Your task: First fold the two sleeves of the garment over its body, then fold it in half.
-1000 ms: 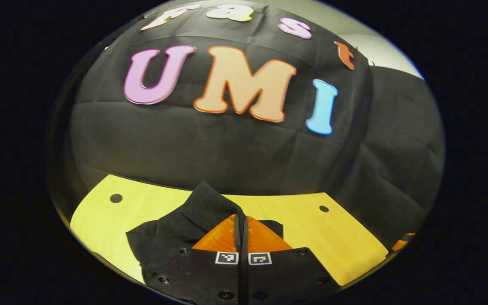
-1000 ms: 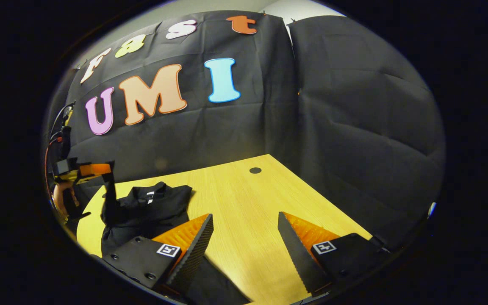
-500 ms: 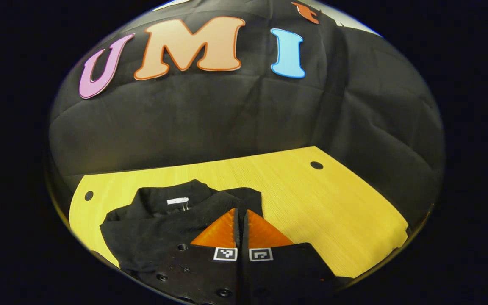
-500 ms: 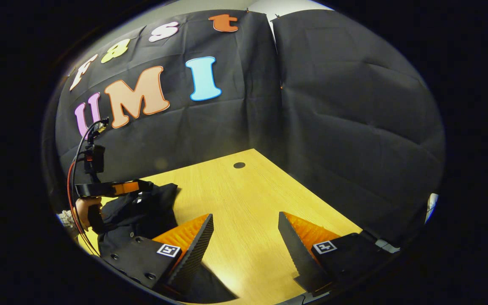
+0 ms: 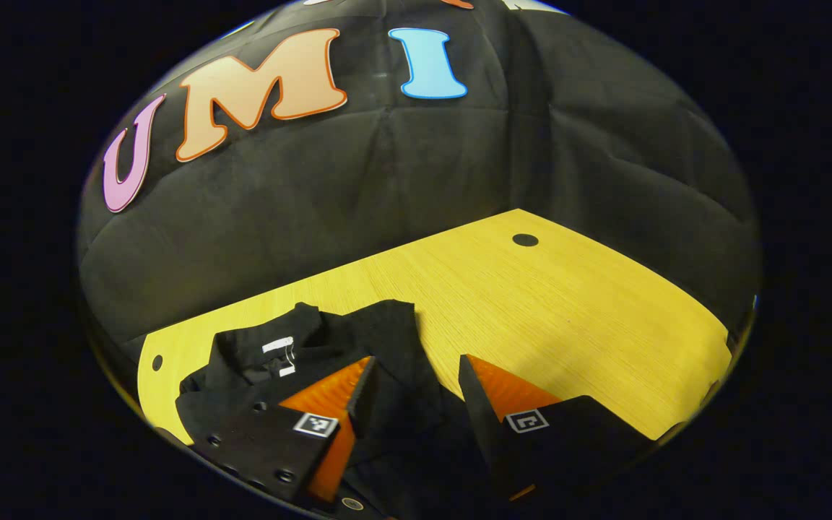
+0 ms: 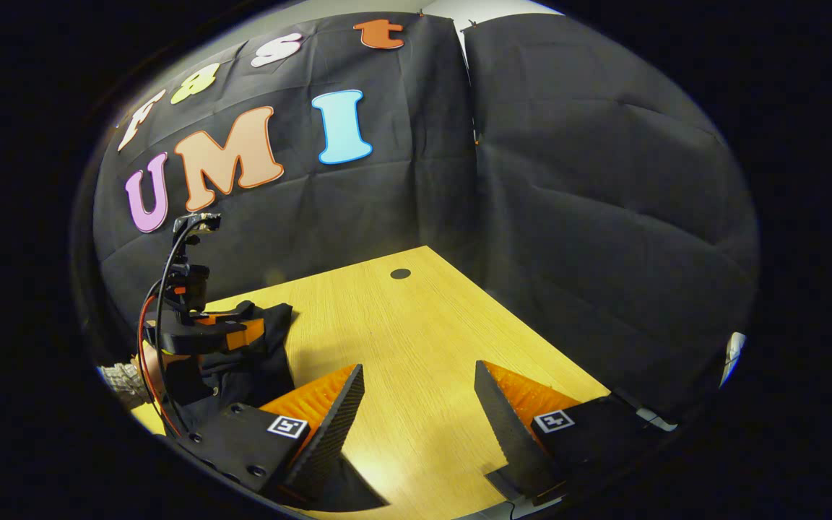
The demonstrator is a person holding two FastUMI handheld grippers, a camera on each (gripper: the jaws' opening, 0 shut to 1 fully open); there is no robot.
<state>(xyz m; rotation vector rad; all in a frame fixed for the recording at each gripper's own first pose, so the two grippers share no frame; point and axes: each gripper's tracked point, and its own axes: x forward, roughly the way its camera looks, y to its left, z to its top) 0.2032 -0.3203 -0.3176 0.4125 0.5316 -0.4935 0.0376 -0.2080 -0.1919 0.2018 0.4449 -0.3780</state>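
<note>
Black fabric garment [image 5: 344, 347] lies bunched on the near left part of the light wooden table [image 5: 568, 310], collar with a small white label [image 5: 276, 345] facing up toward the far left. In the left gripper view the left gripper [image 5: 410, 383] has its fingers spread apart, released, gripping nothing; black cloth sits under and between the two fingers [image 5: 364, 386], with one sleeve or flap laid over the body toward the right. Dark round hole [image 5: 525, 240] in the table near the far right corner.

In the right gripper view the right gripper [image 6: 416, 404] is also spread wide, released, over bare table wood, well apart from the garment [image 6: 257, 354]. The left gripper [image 6: 235, 334] is seen at far left above the cloth, held by a hand [image 6: 143, 354] with cables running up.
</note>
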